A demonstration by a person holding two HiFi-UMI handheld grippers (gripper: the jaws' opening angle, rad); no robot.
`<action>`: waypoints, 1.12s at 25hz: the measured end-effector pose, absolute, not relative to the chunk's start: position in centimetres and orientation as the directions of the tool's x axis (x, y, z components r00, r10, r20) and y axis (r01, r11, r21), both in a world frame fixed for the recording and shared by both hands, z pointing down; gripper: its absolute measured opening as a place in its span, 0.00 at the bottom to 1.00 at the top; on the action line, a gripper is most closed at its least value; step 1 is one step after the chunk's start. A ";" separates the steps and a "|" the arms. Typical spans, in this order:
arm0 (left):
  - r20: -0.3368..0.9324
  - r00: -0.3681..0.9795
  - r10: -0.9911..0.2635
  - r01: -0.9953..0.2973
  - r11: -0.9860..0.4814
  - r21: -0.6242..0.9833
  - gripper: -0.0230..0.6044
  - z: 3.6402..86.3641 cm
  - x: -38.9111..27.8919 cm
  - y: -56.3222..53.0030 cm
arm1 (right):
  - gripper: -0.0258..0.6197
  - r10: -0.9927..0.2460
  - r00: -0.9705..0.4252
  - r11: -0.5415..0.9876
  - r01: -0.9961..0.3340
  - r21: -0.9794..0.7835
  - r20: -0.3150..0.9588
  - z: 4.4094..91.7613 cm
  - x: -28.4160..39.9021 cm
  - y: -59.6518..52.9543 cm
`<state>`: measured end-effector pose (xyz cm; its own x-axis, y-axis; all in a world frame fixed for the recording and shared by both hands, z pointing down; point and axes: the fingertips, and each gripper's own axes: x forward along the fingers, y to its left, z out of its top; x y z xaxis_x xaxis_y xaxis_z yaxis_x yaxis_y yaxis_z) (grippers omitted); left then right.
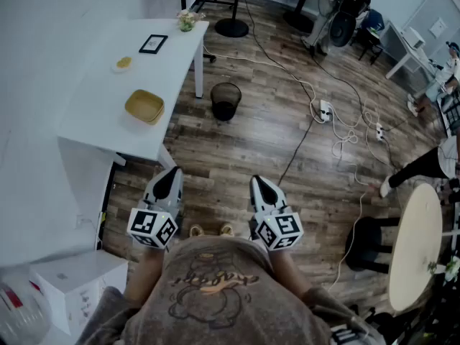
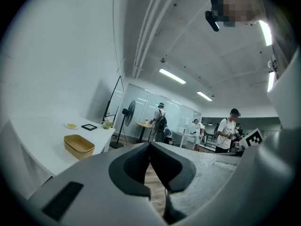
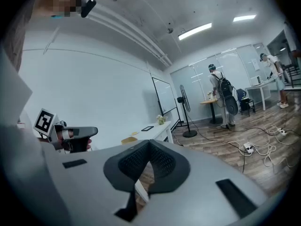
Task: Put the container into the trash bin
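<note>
A tan shallow container [image 1: 144, 106] sits on the white table [image 1: 100, 121] at the left, ahead of me; it also shows in the left gripper view [image 2: 79, 146] and faintly in the right gripper view [image 3: 128, 140]. A black mesh trash bin [image 1: 226, 101] stands on the wood floor just right of the table. My left gripper [image 1: 169, 180] and right gripper [image 1: 260, 188] are held close to my body, well short of the table, both shut with nothing between their tips [image 2: 150, 145] [image 3: 149, 142].
On the table lie a black picture frame [image 1: 152, 44], a small plate [image 1: 123, 64] and a little plant [image 1: 187, 21]. Cables and power strips [image 1: 325, 110] trail over the floor. A fan base [image 1: 231, 27], a round table [image 1: 415, 244] and a white box [image 1: 75, 286] stand around; people are at the far end.
</note>
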<state>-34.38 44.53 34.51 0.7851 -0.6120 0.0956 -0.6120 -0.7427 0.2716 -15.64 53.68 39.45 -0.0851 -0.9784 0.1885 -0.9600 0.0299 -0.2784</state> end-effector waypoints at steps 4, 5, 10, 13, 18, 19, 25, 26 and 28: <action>0.093 0.789 -0.608 -0.607 -0.746 0.274 0.04 34.7 -34.6 44.3 | 0.04 -0.980 -0.082 0.028 -0.960 -0.278 0.184 39.5 -16.0 53.5; 0.094 0.789 -0.607 -0.607 -0.746 0.274 0.04 34.7 -34.6 44.2 | 0.04 -0.980 -0.080 0.026 -0.959 -0.281 0.184 39.5 -16.0 53.5; 0.095 0.796 -0.598 -0.598 -0.753 0.275 0.04 34.7 -35.2 43.8 | 0.04 -0.979 -0.079 0.020 -0.954 -0.298 0.188 39.5 -17.2 53.5; 0.097 0.806 -0.583 -0.586 -0.765 0.268 0.04 34.9 -35.6 44.0 | 0.04 -0.980 -0.063 0.004 -0.955 -0.296 0.190 39.6 -17.6 53.5; 0.105 0.822 -0.560 -0.567 -0.786 0.246 0.04 35.7 -36.7 43.4 | 0.04 -0.981 -0.038 -0.018 -0.959 -0.282 0.192 40.3 -18.9 53.0; 0.106 0.825 -0.554 -0.562 -0.790 0.244 0.04 35.9 -36.9 43.4 | 0.04 -0.981 -0.036 -0.020 -0.960 -0.278 0.193 40.4 -19.3 53.1; 0.109 0.845 -0.523 -0.532 -0.808 0.251 0.04 36.7 -38.1 43.5 | 0.04 -0.977 -0.013 -0.048 -0.958 -0.281 0.212 41.6 -21.2 54.4; 0.109 0.848 -0.520 -0.529 -0.810 0.254 0.04 36.9 -38.2 43.4 | 0.04 -0.976 -0.012 -0.051 -0.958 -0.282 0.215 41.7 -21.4 54.4; 0.109 0.851 -0.513 -0.523 -0.814 0.254 0.04 37.0 -38.2 43.1 | 0.04 -0.976 -0.008 -0.056 -0.956 -0.287 0.219 42.0 -21.6 54.3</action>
<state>-38.17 43.12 37.00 0.8514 -0.5131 0.1088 -0.5228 -0.8138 0.2537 -21.57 54.29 42.05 -0.0083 -0.9756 0.2194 -0.9563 -0.0564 -0.2870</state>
